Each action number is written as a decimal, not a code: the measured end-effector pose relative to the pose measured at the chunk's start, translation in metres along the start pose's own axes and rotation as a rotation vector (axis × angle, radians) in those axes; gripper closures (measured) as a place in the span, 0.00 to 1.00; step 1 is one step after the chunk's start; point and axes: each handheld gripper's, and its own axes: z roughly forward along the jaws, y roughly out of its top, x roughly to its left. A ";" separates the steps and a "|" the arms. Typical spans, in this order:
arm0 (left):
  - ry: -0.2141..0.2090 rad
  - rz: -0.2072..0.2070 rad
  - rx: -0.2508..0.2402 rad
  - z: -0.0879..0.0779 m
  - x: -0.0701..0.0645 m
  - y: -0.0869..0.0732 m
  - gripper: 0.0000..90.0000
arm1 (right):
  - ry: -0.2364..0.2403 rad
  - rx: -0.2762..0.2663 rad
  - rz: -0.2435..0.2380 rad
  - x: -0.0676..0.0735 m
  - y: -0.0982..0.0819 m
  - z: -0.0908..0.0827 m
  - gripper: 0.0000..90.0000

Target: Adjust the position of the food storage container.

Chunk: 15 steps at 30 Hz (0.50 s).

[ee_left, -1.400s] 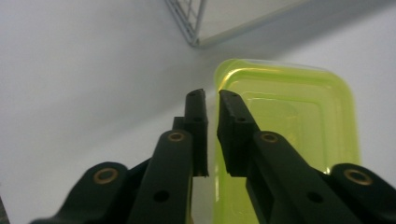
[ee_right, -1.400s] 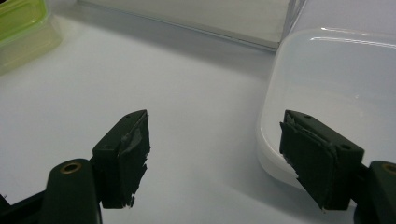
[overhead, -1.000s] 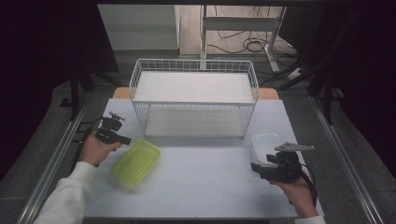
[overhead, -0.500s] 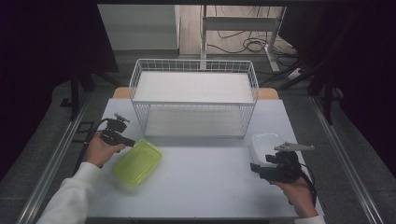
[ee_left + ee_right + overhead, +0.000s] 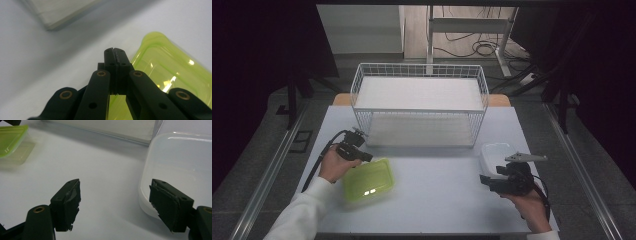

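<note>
A translucent green lidded container (image 5: 368,180) (image 5: 172,75) (image 5: 11,135) lies on the table at front left. My left gripper (image 5: 367,157) (image 5: 115,53) is shut with nothing between its jaws, its tip just over the container's near-left rim. A clear white container (image 5: 494,152) (image 5: 180,162) sits at front right. My right gripper (image 5: 486,181) (image 5: 115,202) stands open beside it, low over the table, one jaw at the container's corner and nothing held.
A white wire basket rack (image 5: 419,107) with two shelves stands at the back middle of the pale table (image 5: 437,200). Its base edge (image 5: 105,130) runs across the far side. A person's hands and white sleeve (image 5: 302,215) come in from the front.
My left gripper has moved right and slightly nearer, from the table's left edge to the green container's rim. The right gripper has stayed in place.
</note>
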 end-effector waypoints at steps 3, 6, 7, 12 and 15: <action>0.003 0.023 0.009 0.002 -0.005 0.004 1.00 | 0.000 0.003 0.001 -0.001 0.000 0.000 0.28; 0.004 0.019 -0.001 0.000 -0.004 0.004 1.00 | -0.002 0.002 0.005 -0.002 -0.001 -0.001 0.28; 0.010 0.016 -0.010 -0.004 -0.003 0.003 1.00 | -0.002 0.000 0.007 -0.003 -0.001 -0.001 0.28; 0.041 0.012 -0.060 -0.033 0.003 -0.015 1.00 | -0.007 -0.003 0.011 -0.005 -0.002 -0.003 0.28; 0.058 0.011 -0.081 -0.048 0.006 -0.028 1.00 | -0.009 -0.003 0.012 -0.005 -0.002 -0.003 0.28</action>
